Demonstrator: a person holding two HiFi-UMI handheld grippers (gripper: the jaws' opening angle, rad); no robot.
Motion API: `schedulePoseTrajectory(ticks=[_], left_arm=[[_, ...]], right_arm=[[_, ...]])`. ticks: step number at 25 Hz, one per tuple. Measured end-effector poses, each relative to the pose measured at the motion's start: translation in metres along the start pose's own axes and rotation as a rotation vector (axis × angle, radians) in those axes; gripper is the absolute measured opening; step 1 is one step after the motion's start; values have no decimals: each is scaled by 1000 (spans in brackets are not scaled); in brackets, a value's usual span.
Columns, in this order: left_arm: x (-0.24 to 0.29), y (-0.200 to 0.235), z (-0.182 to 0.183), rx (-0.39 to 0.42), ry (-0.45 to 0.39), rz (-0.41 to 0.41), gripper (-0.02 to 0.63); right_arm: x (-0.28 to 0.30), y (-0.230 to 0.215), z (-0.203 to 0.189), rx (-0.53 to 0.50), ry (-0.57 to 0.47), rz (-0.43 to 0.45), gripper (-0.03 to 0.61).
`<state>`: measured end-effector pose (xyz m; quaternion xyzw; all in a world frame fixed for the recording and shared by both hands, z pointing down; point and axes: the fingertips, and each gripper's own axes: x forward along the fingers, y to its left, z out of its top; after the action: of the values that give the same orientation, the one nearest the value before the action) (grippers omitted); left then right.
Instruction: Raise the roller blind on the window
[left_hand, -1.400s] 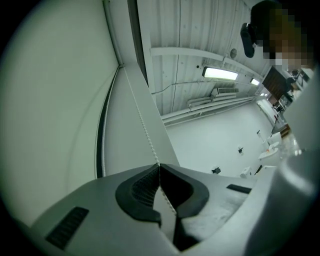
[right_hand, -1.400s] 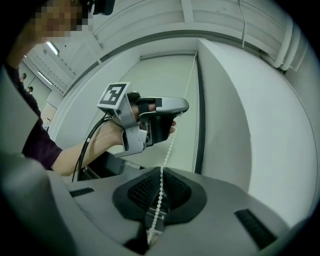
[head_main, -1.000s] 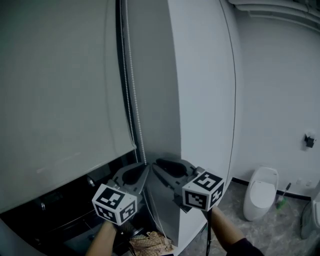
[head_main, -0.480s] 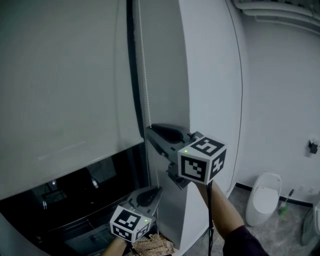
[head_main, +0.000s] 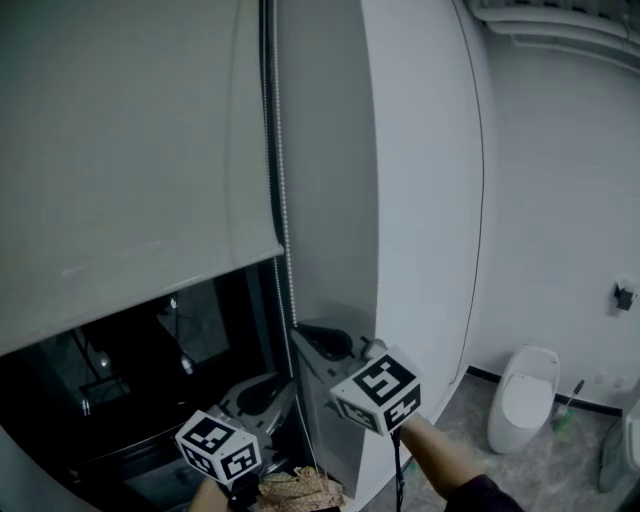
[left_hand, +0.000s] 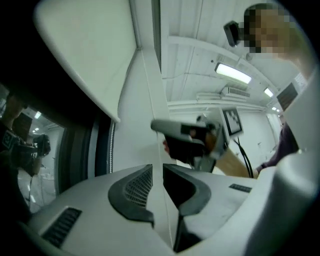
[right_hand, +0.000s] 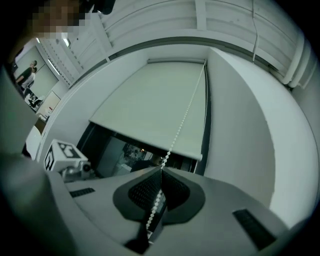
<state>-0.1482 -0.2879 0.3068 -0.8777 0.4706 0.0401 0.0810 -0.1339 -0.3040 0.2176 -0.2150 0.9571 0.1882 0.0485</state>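
Blind (head_main: 130, 150) partly up over dark window (head_main: 120, 370), hem near mid-height. Held bead chain (head_main: 281, 200), down the right edge, pinched tight in right claw (right_hand: 161, 171). Was opening left claw (left_hand: 157, 167) lower down: narrow gap, chain strand loose between pads.
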Motion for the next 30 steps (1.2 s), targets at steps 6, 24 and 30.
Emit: schedulePoseTrajectory(ticks=[6, 24, 30], left_arm=[[10, 22, 93, -73, -167, -45, 41], [78, 5, 168, 137, -157, -50, 30], [68, -3, 155, 198, -169, 7, 18]], right_arm=[[-16, 31, -70, 49, 77, 22, 11], [-60, 45, -161, 172, 180, -37, 11], [-73, 35, -173, 281, 197, -23, 14]])
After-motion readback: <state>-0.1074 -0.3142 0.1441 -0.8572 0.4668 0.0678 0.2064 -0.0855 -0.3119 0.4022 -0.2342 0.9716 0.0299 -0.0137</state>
